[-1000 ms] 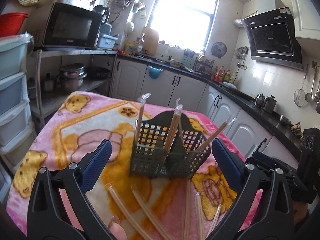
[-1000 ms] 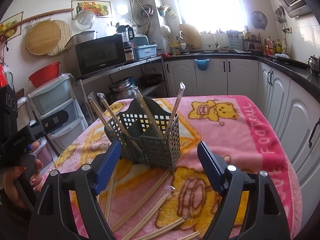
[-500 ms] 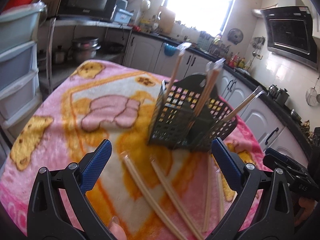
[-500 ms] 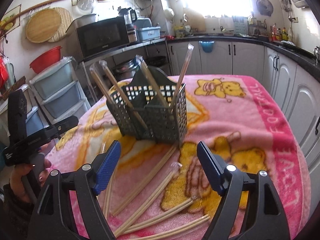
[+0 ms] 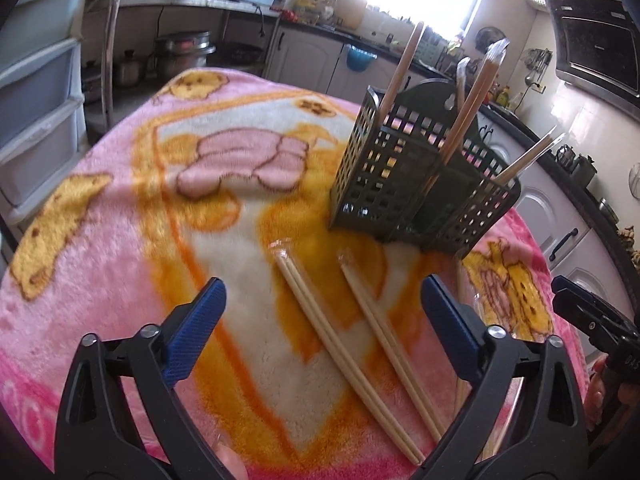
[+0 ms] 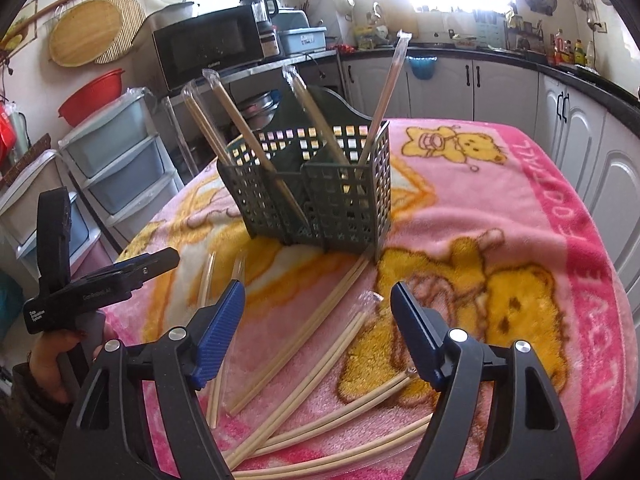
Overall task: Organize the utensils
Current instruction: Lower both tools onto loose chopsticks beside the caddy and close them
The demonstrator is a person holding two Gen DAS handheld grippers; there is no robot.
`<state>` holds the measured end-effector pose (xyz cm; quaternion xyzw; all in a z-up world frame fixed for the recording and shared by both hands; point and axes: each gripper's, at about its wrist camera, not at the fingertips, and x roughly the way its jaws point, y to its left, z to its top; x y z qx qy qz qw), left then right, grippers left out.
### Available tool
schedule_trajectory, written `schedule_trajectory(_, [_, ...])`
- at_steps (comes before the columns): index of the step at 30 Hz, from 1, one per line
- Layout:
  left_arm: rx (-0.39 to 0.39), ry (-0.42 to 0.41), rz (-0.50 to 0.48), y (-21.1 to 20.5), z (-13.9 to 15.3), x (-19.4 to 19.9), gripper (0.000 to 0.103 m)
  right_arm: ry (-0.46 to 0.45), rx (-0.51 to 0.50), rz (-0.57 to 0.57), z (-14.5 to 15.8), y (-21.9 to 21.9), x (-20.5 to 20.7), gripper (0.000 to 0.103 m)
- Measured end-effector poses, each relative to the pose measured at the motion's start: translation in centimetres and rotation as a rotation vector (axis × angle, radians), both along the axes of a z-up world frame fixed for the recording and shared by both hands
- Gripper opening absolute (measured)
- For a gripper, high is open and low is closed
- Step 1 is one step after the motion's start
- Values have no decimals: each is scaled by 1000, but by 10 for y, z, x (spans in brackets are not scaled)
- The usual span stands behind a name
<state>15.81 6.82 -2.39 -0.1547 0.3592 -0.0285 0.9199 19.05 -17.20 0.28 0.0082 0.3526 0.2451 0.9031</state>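
Several wrapped chopstick pairs (image 6: 304, 336) lie loose on the pink bear blanket (image 6: 500, 184) covering the worktop, fanned out in front of the dark green utensil caddy (image 6: 316, 196), which already holds a handful of pairs leaning in its compartments. Both of your tools are spread wide and carry nothing: the left tool (image 5: 322, 328) hangs over the two pairs nearest it, and the right tool (image 6: 318, 328) over the fan on its side.

For the left tool, the likely pick is the nearest pair (image 5: 340, 344), which runs roughly along the fingers. Turn your wrist so the blue pads (image 5: 196, 328) cross the sticks rather than lie parallel to them, then come down near the middle of the pair so it balances when lifted. The plush blanket gives, so press in a little to get the lower edges of the pads under the sleeve. The neighbouring pair (image 5: 388, 340) lies just beside it; keep your pads clear of it or you will drag both.

Close firmly, since the plastic sleeve is probably slippery. Lift, tip the sticks upright, and lower them into a compartment with room, avoiding the leaning pairs (image 5: 468, 108).
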Motion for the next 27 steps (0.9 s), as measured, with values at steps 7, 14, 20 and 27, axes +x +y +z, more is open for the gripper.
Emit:
schedule_trajectory(7, [-99, 90, -27, 6, -21, 16, 56, 65, -30, -3, -18, 3, 8, 53])
schedule_trajectory(14, [-175, 153, -16, 17, -37, 33, 39, 158, -45, -38, -42, 0, 30, 38])
schedule_trajectory(20, [-200, 168, -2, 24, -41, 44, 35, 211, -38, -59, -54, -2, 52, 33])
schedule_trajectory(27, [-189, 178, 5, 27, -43, 60, 27, 274, -26, -70, -69, -6, 72, 28])
